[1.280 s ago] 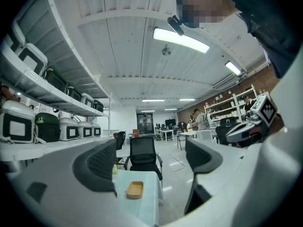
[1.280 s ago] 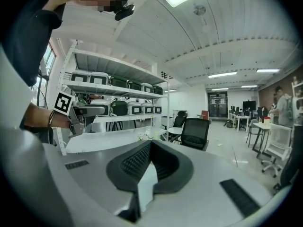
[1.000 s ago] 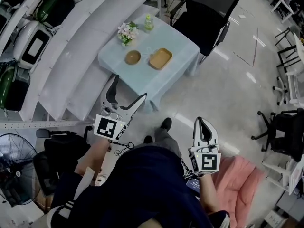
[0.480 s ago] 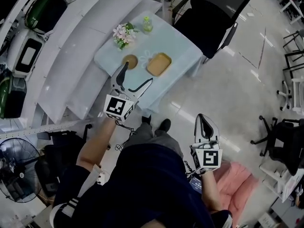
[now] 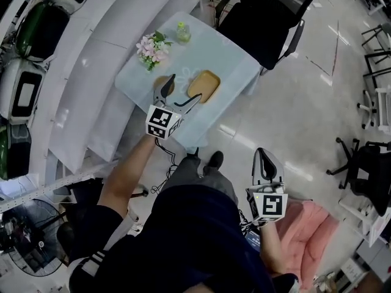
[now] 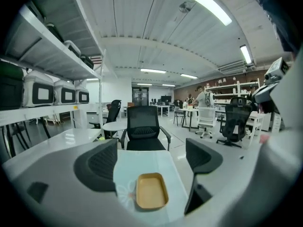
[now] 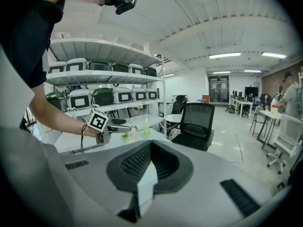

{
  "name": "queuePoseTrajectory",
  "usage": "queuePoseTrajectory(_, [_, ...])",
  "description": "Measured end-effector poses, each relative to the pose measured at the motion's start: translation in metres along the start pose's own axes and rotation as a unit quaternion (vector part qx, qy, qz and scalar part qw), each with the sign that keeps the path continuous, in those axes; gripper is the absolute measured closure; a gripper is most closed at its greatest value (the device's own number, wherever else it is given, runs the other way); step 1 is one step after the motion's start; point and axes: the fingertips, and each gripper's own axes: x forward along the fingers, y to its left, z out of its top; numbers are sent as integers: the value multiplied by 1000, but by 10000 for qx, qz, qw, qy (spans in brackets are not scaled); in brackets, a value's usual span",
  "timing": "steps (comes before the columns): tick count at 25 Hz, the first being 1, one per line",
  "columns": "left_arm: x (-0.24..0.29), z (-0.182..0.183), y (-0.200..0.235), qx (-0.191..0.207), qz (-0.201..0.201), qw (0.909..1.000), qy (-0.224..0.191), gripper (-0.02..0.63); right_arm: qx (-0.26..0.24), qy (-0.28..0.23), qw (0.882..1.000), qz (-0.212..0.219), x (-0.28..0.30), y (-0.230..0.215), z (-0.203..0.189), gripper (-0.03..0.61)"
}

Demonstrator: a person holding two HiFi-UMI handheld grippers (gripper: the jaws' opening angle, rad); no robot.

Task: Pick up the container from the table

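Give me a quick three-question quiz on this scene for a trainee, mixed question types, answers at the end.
1. Multiple choice: in the left gripper view, what lies on the table between the left gripper's jaws? A) flowers B) the tan container C) a bottle
2. True or false: the right gripper is shut, with nothing held between its jaws.
3. Fill in: the left gripper's jaws stand ___, not touching the container.

Key: 1 B; 2 true; 3 apart.
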Motion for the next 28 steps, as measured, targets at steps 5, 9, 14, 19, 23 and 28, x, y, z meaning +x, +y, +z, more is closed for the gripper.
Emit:
queuePoseTrajectory(5, [32, -36, 14, -21, -307, 9986, 431, 155, 96, 128, 9998, -146, 12, 1, -5, 578])
queuePoseTrajectory(9, [57, -62, 18, 7, -586, 9950, 806, 156, 173, 273, 9992, -236, 17, -1, -13, 578])
queuePoseTrajectory(14, [81, -93, 20, 90, -867, 9880, 1274, 156, 223, 471, 9982, -303, 18, -3, -22, 578])
queuePoseTrajectory(19, [100, -119, 32, 90, -938, 9830, 1574, 156, 343, 584, 9969, -409, 19, -6, -30, 578])
queuePoseTrajectory(23, [112, -134, 40, 87, -1013, 9791, 1760, 169, 371, 650, 9963, -433, 22, -6, -36, 578])
queuePoseTrajectory(28, [125, -156, 40, 111, -1224, 9706, 2071, 192, 415, 705, 9957, -439, 28, -7, -39, 578])
